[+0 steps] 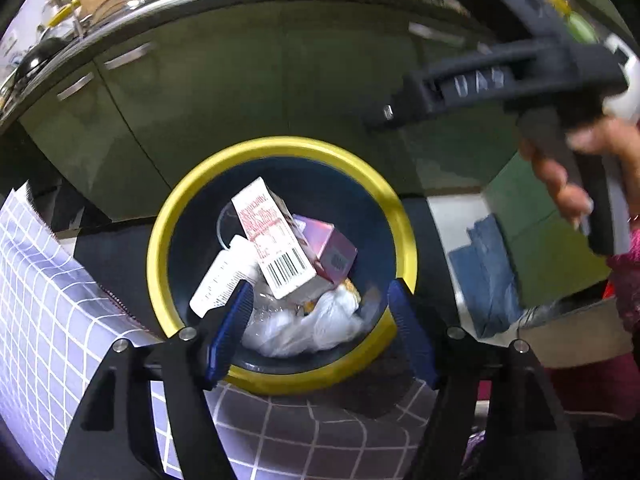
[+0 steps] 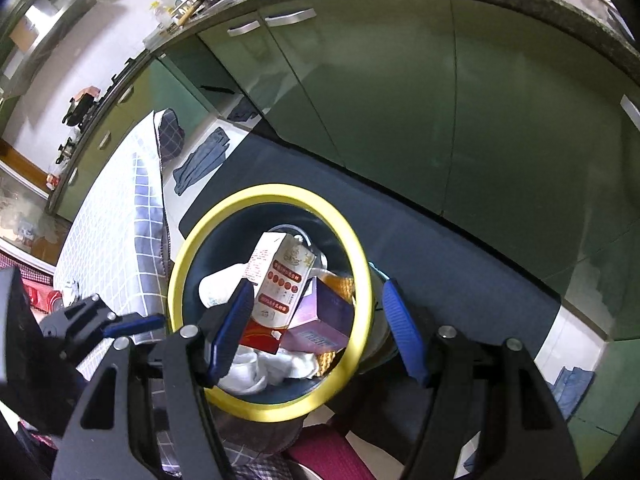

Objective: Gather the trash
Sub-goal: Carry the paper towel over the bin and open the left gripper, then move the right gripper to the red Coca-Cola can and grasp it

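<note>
A dark bin with a yellow rim (image 1: 192, 200) stands on the floor below both grippers; it also shows in the right wrist view (image 2: 276, 194). Inside lie a white carton with a barcode (image 1: 272, 240), a purple box (image 1: 328, 246), a white bottle (image 1: 222, 276) and crumpled white tissue (image 1: 308, 326). The carton (image 2: 280, 280) and purple box (image 2: 320, 320) also show in the right wrist view. My left gripper (image 1: 320, 328) hangs open and empty over the bin. My right gripper (image 2: 316, 328) is open and empty above it too, and appears at upper right of the left wrist view (image 1: 500, 84).
Green cabinet doors (image 2: 400, 100) stand behind the bin under a countertop. A dark mat (image 2: 440, 248) lies on the floor. A white-and-grey checked cloth (image 1: 48, 304) lies to the left. Blue rags (image 2: 204, 160) lie on the floor. The left gripper shows at lower left of the right wrist view (image 2: 100, 328).
</note>
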`<state>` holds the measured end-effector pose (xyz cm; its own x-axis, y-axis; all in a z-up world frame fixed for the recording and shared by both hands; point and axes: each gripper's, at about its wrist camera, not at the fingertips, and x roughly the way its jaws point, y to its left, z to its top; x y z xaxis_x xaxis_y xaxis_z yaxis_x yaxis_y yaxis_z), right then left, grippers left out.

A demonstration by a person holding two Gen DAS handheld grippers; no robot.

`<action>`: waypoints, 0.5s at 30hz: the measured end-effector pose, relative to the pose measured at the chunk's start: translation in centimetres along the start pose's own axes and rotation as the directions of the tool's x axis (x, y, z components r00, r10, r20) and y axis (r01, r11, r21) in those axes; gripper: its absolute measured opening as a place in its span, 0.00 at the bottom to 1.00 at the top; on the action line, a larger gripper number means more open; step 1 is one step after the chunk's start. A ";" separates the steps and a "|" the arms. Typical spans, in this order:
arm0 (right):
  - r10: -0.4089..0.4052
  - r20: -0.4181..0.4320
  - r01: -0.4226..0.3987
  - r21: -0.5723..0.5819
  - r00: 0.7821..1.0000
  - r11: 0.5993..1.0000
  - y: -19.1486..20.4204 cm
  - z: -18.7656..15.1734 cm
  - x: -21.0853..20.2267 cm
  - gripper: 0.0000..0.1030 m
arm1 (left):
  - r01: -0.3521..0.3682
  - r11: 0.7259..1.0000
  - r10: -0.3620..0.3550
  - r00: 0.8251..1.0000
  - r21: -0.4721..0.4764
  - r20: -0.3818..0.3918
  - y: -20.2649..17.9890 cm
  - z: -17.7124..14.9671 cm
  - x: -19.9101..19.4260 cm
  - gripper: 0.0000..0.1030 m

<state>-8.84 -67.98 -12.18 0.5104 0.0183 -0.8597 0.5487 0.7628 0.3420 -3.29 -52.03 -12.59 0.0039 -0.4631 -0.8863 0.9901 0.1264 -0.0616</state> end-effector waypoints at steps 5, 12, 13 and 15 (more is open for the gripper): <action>-0.009 -0.004 0.009 -0.015 1.000 1.000 0.5 -0.1 0.0 0.62 | -0.009 0.999 0.015 0.988 -0.040 0.151 2.2 -2.4 -5.3 0.67; -0.016 -0.034 0.014 -0.063 0.999 0.998 3.0 0.0 0.9 0.63 | -0.082 0.957 0.179 0.922 -0.279 0.343 8.6 -11.8 -13.9 0.77; -0.016 -0.039 0.013 -0.077 0.999 0.997 3.7 0.0 1.1 0.63 | -0.095 0.941 0.213 0.911 -0.324 0.352 9.7 -13.4 -14.7 0.77; -0.014 -0.055 0.007 -0.121 0.998 0.993 5.8 0.0 1.8 0.63 | -0.127 0.899 0.293 0.885 -0.418 0.362 11.9 -17.3 -16.7 0.80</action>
<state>-4.74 -63.57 -11.76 0.4652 0.0433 -0.8841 0.4685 0.8354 0.2875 5.98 -27.57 -6.49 0.3447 -0.6904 -0.6360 0.8311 0.5394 -0.1351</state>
